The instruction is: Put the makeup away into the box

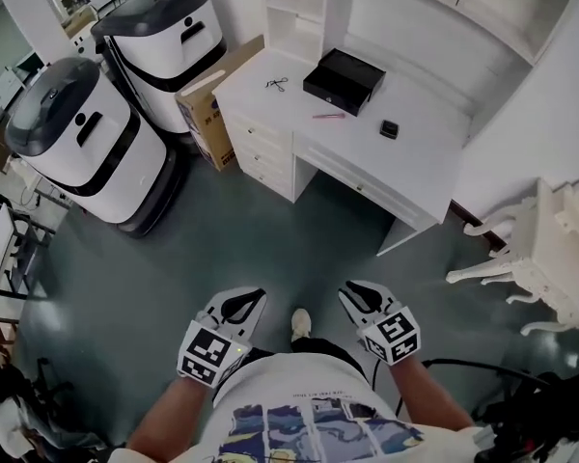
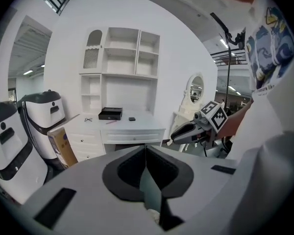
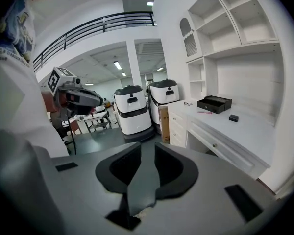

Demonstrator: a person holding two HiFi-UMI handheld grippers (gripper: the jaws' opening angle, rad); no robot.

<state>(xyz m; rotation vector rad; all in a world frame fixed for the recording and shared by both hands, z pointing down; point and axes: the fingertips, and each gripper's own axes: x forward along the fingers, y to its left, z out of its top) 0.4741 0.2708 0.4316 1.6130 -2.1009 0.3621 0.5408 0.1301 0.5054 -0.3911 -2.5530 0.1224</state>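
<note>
While you stand on the grey-green floor (image 1: 270, 230) with both tools just in front of your waist, the left gripper (image 1: 243, 302) has its two fingers (image 2: 125, 173) pressed together at the tips with nothing caught in them. The right gripper (image 1: 359, 295) has its fingers (image 3: 174, 168) a narrow slit apart, and nothing sits in that slit either. Everything the job concerns lies well ahead of both sets of fingertips, on the white wooden desk (image 1: 425, 152), and neither tool is near it. The open black rectangular box (image 1: 344, 80) sits farthest out from your fingers, towards the back of the desktop. A slim pink stick (image 1: 329, 116) lies flat just on the near side of the box, apart from it. A small black square case (image 1: 389, 129) rests on the desktop ahead of your right fingers, well clear of the box. A small dark wiry item (image 1: 277, 84) lies beyond the left fingers, near the desk's far left corner (too small to tell what it is). Off past the left fingers, a brown cardboard carton (image 1: 212, 99) leans against the desk's side, with two white-and-dark-grey rounded machines (image 1: 77, 143) beside it. Between the two grippers, just behind the fingertips, the toe of your pale shoe (image 1: 300, 324) shows on the floor.
</note>
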